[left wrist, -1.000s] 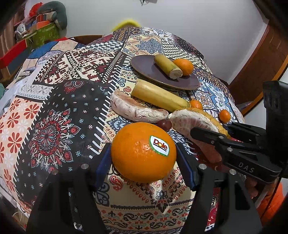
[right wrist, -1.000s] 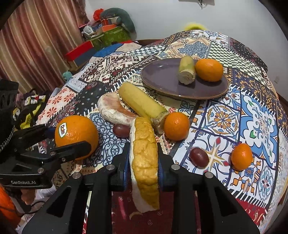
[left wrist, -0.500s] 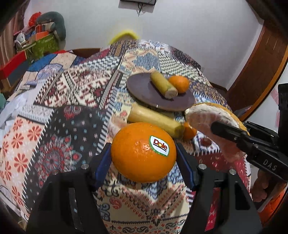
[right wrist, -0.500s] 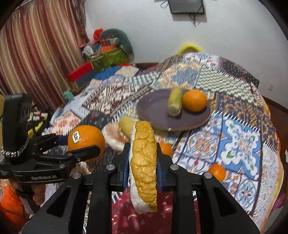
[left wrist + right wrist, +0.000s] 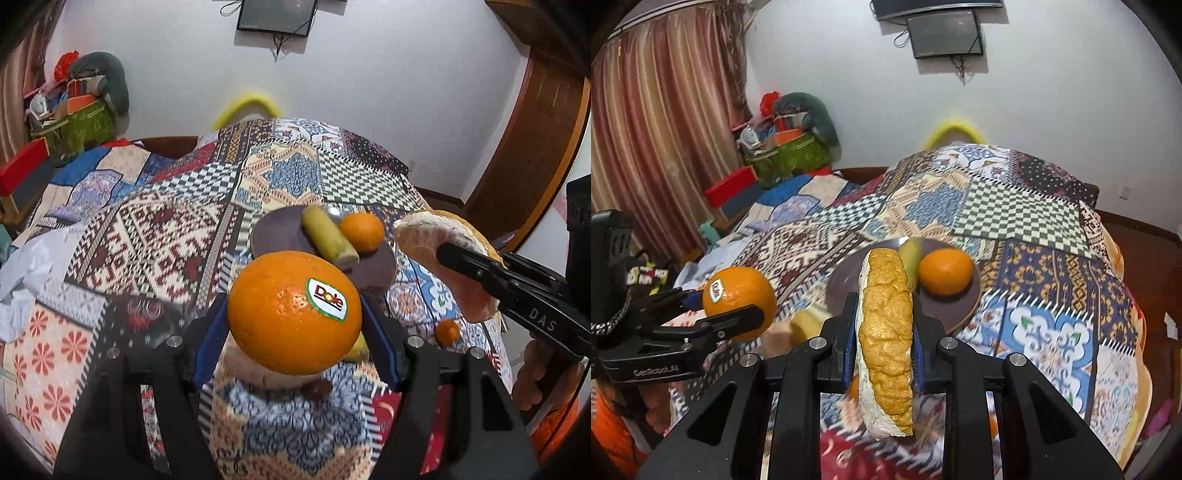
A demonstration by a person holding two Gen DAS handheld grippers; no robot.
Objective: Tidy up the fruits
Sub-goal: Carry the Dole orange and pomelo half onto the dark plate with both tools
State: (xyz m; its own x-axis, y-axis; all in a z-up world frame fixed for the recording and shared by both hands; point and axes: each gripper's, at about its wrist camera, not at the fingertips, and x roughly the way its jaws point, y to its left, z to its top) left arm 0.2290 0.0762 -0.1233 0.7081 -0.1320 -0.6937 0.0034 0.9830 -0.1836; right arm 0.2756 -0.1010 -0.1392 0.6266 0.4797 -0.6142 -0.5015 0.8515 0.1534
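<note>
My left gripper [image 5: 295, 325] is shut on a large orange with a Dole sticker [image 5: 291, 310], held above the patchwork table; it also shows in the right wrist view [image 5: 738, 302]. My right gripper [image 5: 884, 332] is shut on a pomelo wedge [image 5: 886, 332] with yellow rind, held high; the wedge also shows in the left wrist view [image 5: 443, 258]. A dark purple plate [image 5: 273, 232] beyond both holds a small orange [image 5: 362, 232] and a banana piece [image 5: 328, 236].
Below the big orange lie a pale fruit piece [image 5: 255, 369], a dark date [image 5: 316, 387] and a small tangerine [image 5: 447, 330]. The tablecloth [image 5: 1015, 206] falls away at the right. Boxes and bags [image 5: 786, 147] stand by the curtain at the far left.
Both grippers have risen well above the table with their fruit, so the plate and table look farther and lower. Both grips are unchanged.
</note>
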